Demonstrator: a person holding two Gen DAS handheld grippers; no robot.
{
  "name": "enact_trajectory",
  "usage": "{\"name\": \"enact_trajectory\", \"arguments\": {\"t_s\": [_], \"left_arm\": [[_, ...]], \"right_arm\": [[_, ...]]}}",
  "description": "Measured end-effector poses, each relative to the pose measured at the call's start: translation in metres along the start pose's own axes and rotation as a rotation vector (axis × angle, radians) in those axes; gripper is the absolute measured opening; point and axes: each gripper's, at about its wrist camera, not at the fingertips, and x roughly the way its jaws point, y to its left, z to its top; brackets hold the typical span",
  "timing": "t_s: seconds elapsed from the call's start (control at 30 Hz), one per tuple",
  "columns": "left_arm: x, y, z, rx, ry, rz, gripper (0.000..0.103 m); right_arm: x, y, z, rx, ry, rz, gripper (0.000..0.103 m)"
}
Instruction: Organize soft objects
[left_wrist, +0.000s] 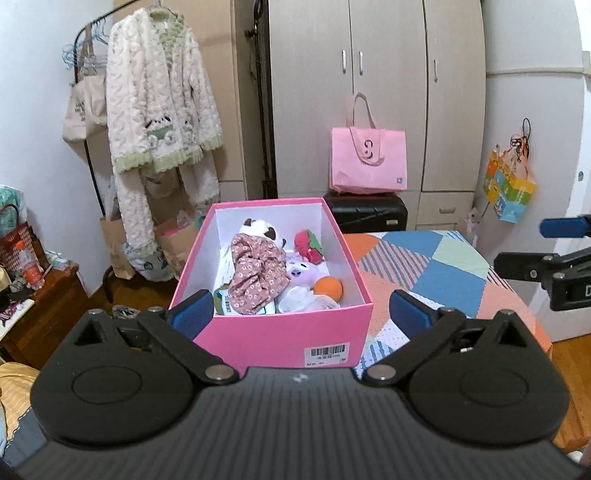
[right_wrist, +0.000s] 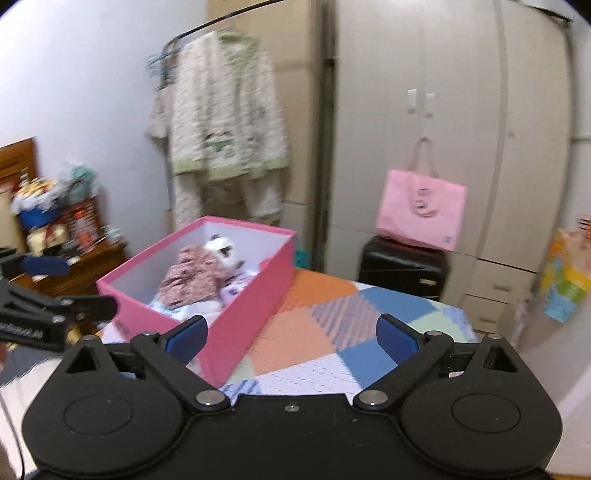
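A: What was the biggest thing in play?

B: The pink box (left_wrist: 280, 332), a stiff cardboard shoebox with its lid off, which sat on the patchwork quilt (left_wrist: 436, 273) near the bed's corner. I'd judge it light even when loaded, rigid enough to take by its long walls or push by its end.

A: And inside it?

B: All the soft things seemed gathered there already. A floral fabric piece (left_wrist: 255, 273), probably a scrunchie or small garment, lay draped over the heap; limp, so it would bunch and sag if pinched. Behind it sat a panda plush (left_wrist: 258, 227), squashy and easy to grip by the body. A lilac plush (left_wrist: 301, 271) lay beside a red stuffed toy (left_wrist: 310, 245), and an orange ball (left_wrist: 328, 288) rested at the near right, the one most likely to roll or slip.

A: The grippers?

B: The left gripper (left_wrist: 299, 314) had its jaws spread wide, straddling the near end of the box, with no pad clearly pressing on it and nothing held. The right gripper (right_wrist: 291, 336) was likewise wide apart and empty, over bare quilt to the right of the box, its left finger close to the wall; whether touching, I couldn't tell.
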Motion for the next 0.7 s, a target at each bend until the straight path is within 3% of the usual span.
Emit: {"name": "enact_trajectory", "arguments": {"t_s": [0.43,0.7], "left_arm": [[-0.003,-0.018,-0.013,-0.007,-0.057,0.038,0.103],[-0.001,-0.023,-0.018,-0.029,-0.058,0.053,0.103]], "right_arm": [[-0.025,0.005,-0.029,0.006,-0.051,-0.142,0.1],[-0.033,-0.002,-0.041,-0.006,-0.059,-0.155,0.1]]}}
